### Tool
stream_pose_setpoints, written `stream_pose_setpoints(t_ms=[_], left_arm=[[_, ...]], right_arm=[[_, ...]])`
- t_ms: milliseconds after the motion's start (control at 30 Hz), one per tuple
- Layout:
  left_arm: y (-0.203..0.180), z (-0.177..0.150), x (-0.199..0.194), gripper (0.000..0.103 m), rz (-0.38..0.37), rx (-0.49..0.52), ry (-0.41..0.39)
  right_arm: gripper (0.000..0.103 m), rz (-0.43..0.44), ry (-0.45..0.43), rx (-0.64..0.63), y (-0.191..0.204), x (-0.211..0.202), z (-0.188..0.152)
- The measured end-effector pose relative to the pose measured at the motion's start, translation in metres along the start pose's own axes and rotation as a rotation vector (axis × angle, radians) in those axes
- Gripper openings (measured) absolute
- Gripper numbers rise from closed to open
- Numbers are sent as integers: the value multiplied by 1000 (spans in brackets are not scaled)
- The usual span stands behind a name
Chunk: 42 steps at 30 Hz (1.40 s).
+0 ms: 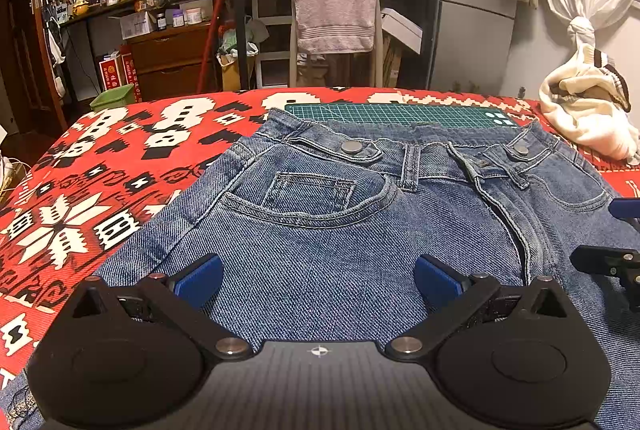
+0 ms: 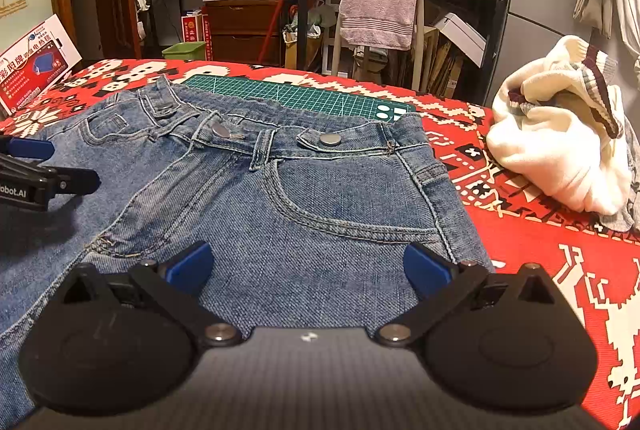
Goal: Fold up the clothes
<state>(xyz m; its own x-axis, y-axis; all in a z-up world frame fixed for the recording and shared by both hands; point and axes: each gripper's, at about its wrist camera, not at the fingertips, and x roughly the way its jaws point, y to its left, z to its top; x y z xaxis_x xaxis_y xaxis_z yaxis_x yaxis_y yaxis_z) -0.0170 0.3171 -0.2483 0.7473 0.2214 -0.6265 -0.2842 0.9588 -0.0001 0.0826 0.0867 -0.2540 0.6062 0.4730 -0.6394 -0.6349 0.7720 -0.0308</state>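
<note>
Blue jeans [image 1: 320,238] lie flat on the red patterned bedspread [image 1: 80,190], waistband at the far side, front pockets and metal buttons facing up. My left gripper [image 1: 318,280] hovers open just above the left thigh area, blue pads wide apart with nothing between them. My right gripper [image 2: 306,268] stands open over the jeans [image 2: 312,190] near their right hip pocket, also holding nothing. The right gripper's fingers [image 1: 608,258] show at the right edge of the left wrist view; the left gripper's fingers [image 2: 40,182] show at the left edge of the right wrist view.
A green cutting mat [image 1: 396,112] lies beyond the waistband. A crumpled cream sweater [image 2: 560,142] sits on the bedspread [image 2: 540,250] to the right. A printed box [image 2: 32,66] stands at the far left. A chair with a pink towel [image 1: 334,2] and cluttered shelves stand behind.
</note>
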Motion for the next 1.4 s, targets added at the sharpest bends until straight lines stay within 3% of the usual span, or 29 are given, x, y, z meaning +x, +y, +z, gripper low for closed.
stream_pose_setpoints(t_ms=[400, 500, 567, 633, 700, 1033, 1400], left_arm=[[2, 3, -6, 102, 27, 13, 1], [3, 4, -15, 92, 27, 29, -23], [3, 5, -19, 90, 19, 50, -28], [5, 4, -20, 81, -4, 51, -14], [11, 2, -21, 70, -31, 33, 10], [44, -24, -50, 70, -1, -3, 43], [57, -54, -87, 70, 30, 2, 61]], right_arm=[[103, -10, 23, 1, 1, 1, 3], [102, 16, 39, 30, -1, -4, 10], [98, 49, 17, 40, -1, -11, 14], [79, 42, 30, 35, 1, -13, 14], [69, 33, 59, 36, 3, -15, 10], [71, -32, 77, 33, -7, -61, -30], [71, -61, 104, 147, -23, -115, -75]])
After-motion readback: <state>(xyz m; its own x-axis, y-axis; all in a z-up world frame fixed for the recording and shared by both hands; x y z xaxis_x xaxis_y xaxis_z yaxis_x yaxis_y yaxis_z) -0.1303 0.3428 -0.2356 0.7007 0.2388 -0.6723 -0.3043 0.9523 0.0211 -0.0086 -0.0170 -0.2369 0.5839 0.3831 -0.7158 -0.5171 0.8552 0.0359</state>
